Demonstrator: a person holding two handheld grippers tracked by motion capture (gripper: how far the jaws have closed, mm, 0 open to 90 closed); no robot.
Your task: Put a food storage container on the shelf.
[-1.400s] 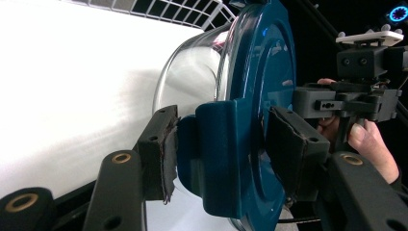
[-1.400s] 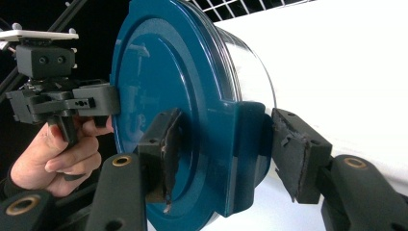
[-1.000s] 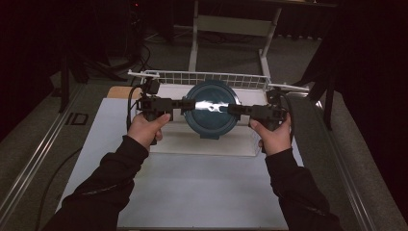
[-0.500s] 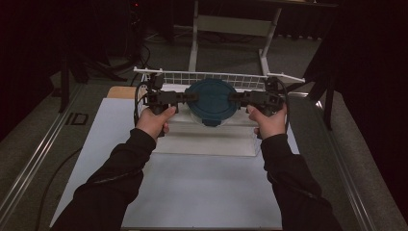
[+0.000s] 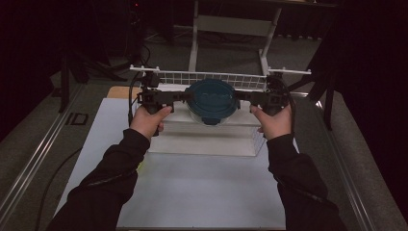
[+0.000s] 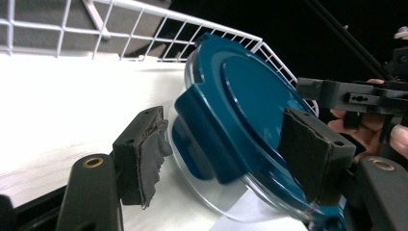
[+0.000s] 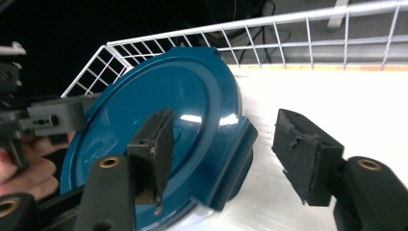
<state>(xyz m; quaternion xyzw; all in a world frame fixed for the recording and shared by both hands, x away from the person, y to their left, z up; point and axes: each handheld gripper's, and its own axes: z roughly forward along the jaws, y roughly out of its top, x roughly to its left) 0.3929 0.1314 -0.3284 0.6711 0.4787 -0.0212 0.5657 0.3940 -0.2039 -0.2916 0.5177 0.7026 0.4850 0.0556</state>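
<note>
Lid between both grippers
Left gripper just opened and right gripper is loose too, jaws apart, pads off the lid's clips.

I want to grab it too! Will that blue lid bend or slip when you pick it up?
The blue lid probably stays stiff: it looks like thick moulded plastic with chunky side clips. It may be slippery, since its top shines in the right gripper view. Leaning in the white wire basket, it could slide or tip flat.
</note>
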